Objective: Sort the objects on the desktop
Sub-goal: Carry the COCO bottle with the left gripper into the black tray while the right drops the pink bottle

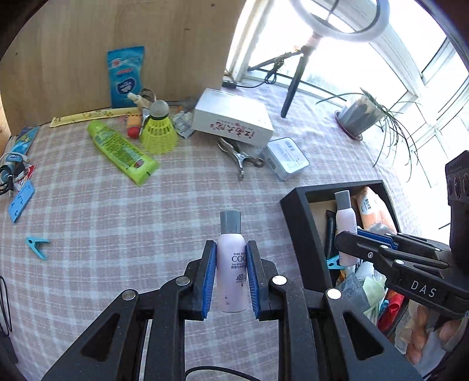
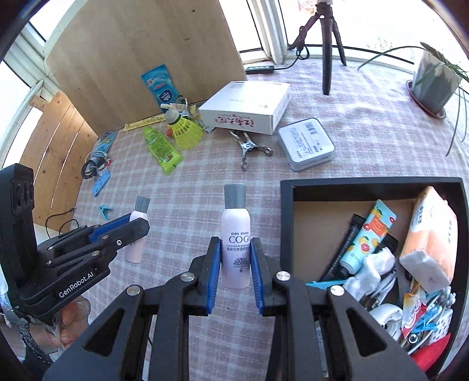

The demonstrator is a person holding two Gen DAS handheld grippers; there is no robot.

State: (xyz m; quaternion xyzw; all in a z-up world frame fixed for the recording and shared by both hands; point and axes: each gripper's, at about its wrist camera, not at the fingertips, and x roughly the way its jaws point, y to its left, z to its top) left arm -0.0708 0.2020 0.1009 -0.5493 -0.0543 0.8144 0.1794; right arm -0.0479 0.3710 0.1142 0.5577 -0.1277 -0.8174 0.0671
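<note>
1. Two bottles, upright, one clamped in each gripper: left gripper (image 1: 228,275), right gripper (image 2: 236,272).
2. Right bottle (image 2: 236,234) nearer the box (image 2: 285,234), just beside its rim.
3. Left bottle (image 1: 231,258) farther left over cloth.

A checked pink-and-white tablecloth (image 2: 366,123) covers the whole surface. At its far edge a light wooden board (image 1: 88,44) stands upright. To the right of the board are bright windows (image 1: 366,67) with white frames. Before them a black tripod (image 2: 326,44) stands on the cloth; the left wrist view shows a ring light (image 1: 340,17) on top of it. A black cable (image 2: 296,49) hangs near the tripod's legs. At the right a potted plant (image 2: 433,85) with long thin leaves sits on a dark red saucer (image 1: 348,132)
</note>
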